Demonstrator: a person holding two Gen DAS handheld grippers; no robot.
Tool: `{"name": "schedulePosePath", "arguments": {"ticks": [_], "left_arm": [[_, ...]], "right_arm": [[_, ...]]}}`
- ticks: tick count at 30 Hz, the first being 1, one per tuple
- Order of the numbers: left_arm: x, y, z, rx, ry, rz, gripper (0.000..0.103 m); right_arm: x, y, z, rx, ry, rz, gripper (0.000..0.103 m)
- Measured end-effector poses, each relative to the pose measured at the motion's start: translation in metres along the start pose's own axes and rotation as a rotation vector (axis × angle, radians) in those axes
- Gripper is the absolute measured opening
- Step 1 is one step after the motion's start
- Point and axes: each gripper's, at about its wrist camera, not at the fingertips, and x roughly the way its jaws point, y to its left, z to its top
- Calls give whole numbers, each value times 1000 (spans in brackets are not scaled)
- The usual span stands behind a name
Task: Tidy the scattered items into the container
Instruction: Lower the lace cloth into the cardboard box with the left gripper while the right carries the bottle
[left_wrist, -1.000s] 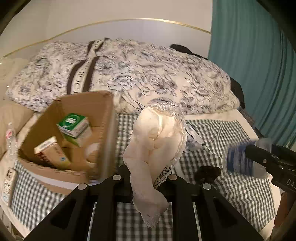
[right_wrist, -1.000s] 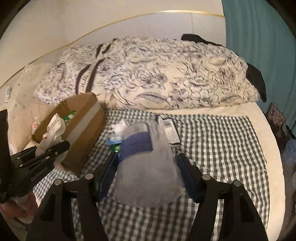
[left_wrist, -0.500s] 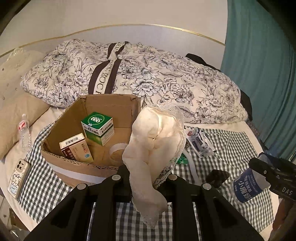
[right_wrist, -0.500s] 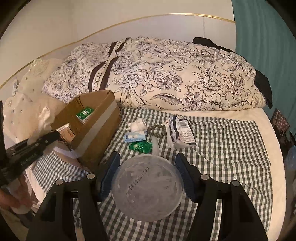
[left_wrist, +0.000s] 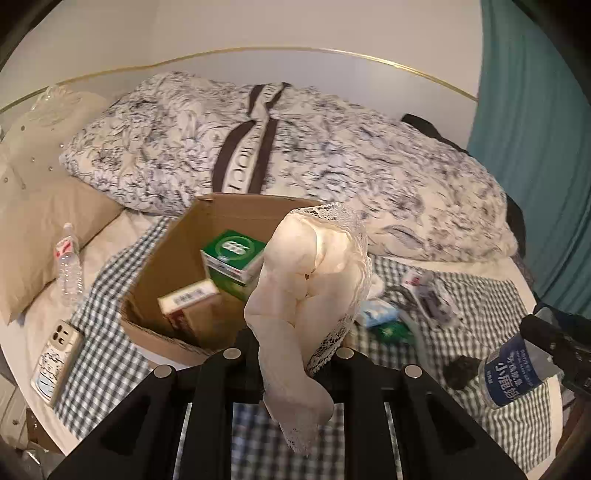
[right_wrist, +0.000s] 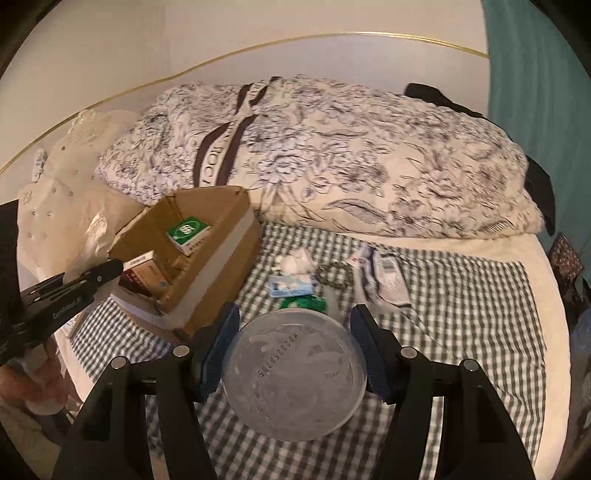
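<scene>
One cardboard box (left_wrist: 162, 291) holds two cartons (left_wrist: 232, 258); two water bottles (left_wrist: 68, 266), one phone (left_wrist: 55, 362).

Bed (left_wrist: 110, 243) with cream sheet; checked cloth (right_wrist: 461, 295) spread over its near part. Floral duvet (right_wrist: 351, 155) bunched along the far side, beige pillow (left_wrist: 40, 206) at the left edge. Off-white wall (left_wrist: 295, 26) behind, gold trim (right_wrist: 332, 37) curving along it. Teal curtain (left_wrist: 535, 129) at right. Light dim, warm.
</scene>
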Motion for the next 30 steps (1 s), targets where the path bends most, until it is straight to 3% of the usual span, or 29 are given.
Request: {"name": "schedulePosePath", "arguments": {"ticks": [12,19,20,22,23,24,26,30], "left_arm": [[53,58,10,-73,56,46,16],[79,74,6,-113,94,29,18],[81,75,6,-112,97,33,22],[85,76,7,-97,109,39,44],[85,76,7,-95,108,50,71],[83,76,7,-97,94,65,87],[77,78,7,-104,56,65,91],[77,83,5,-105,62,66,91]], "right_arm": [[41,89,66,-122,-52,130,63],[69,116,77,-132,-42,187,63],[71,117,78,-132,-40,190,63],[78,122,81,-133,-37,201,63],[81,125,83,-136,-38,205,63],[84,127,85,-139,-40,207,63],[89,131,89,-143,-43,208,63],[101,140,97,-146,-46,217,63]]}}
